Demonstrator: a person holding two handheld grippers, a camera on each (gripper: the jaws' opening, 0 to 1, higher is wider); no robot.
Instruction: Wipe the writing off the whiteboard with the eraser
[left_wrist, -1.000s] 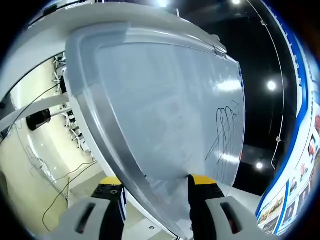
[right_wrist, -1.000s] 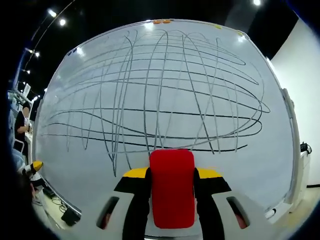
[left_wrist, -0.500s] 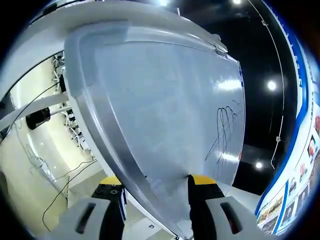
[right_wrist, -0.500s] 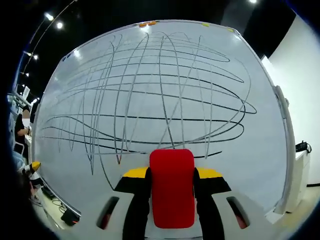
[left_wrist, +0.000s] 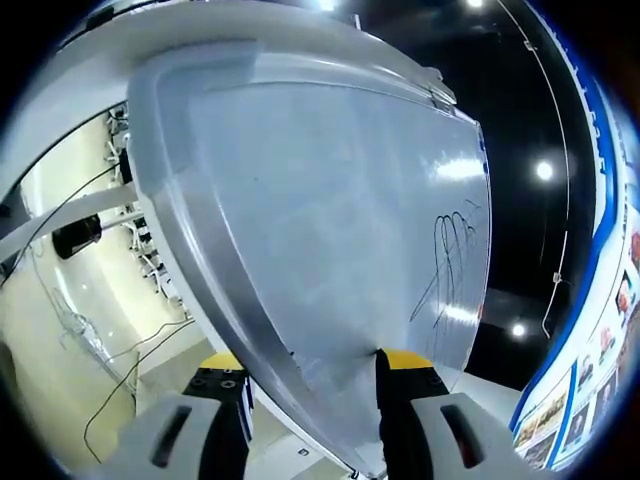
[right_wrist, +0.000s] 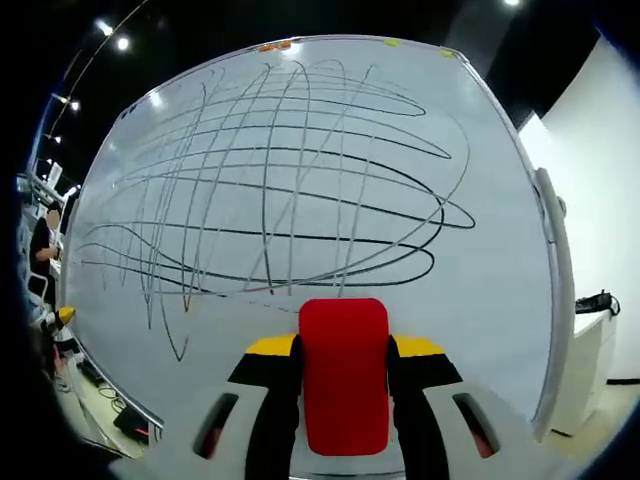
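Right gripper view: right gripper (right_wrist: 344, 352) fingers clamp the red block eraser (right_wrist: 344, 375) facing the scribbled white whiteboard (right_wrist: 480, 270). Left gripper (left_wrist: 312, 362) fingers straddle the whiteboard's edge, steadying it. Wiping looks underway; next, sweep across black scribbles (right_wrist: 280, 190).

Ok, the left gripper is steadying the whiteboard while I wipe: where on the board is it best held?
By the frame at the edge, as now. In the left gripper view the left gripper straddles the whiteboard rim, one jaw on each face. The edge is thin enough to fit between them and clear of the scribbles, so the red eraser can sweep freely.
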